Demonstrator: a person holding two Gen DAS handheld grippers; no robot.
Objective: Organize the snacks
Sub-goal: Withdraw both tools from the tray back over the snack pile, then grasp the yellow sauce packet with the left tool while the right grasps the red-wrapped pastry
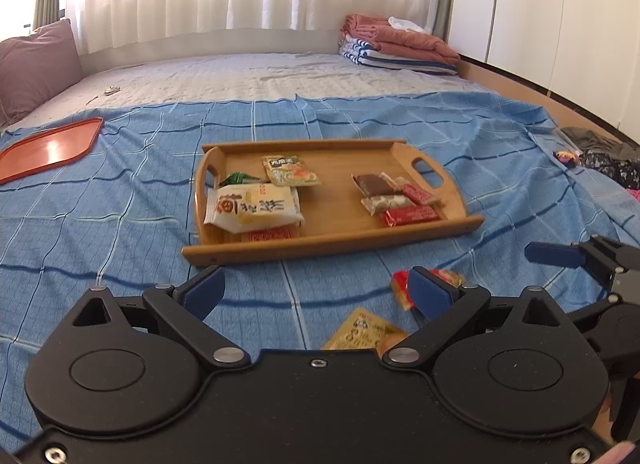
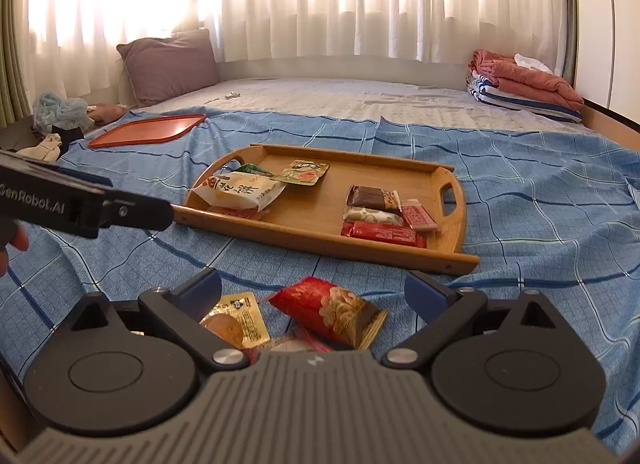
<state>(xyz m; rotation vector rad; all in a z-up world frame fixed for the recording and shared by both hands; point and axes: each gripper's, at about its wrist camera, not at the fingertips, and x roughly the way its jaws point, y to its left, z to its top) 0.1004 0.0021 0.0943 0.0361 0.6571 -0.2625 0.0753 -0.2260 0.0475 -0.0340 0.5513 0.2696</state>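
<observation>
Left gripper (image 1: 318, 294) spread wide, nothing between the pads, hovering over blue checked bedsheet (image 1: 120, 200). Just beyond its right finger, a red snack packet (image 1: 402, 290); close under its body, a yellow sachet (image 1: 366, 330). Right gripper (image 2: 314, 290) likewise spread and empty, above a red-and-gold snack bag (image 2: 332, 310) and the yellow sachet (image 2: 240, 318). Ahead of both, well apart, a wooden tray (image 1: 344, 242) holding a white biscuit bag (image 1: 252, 206) on its left, chocolate bars (image 1: 396, 200) on its right. Farther left, an orange tray (image 1: 48, 148).
</observation>
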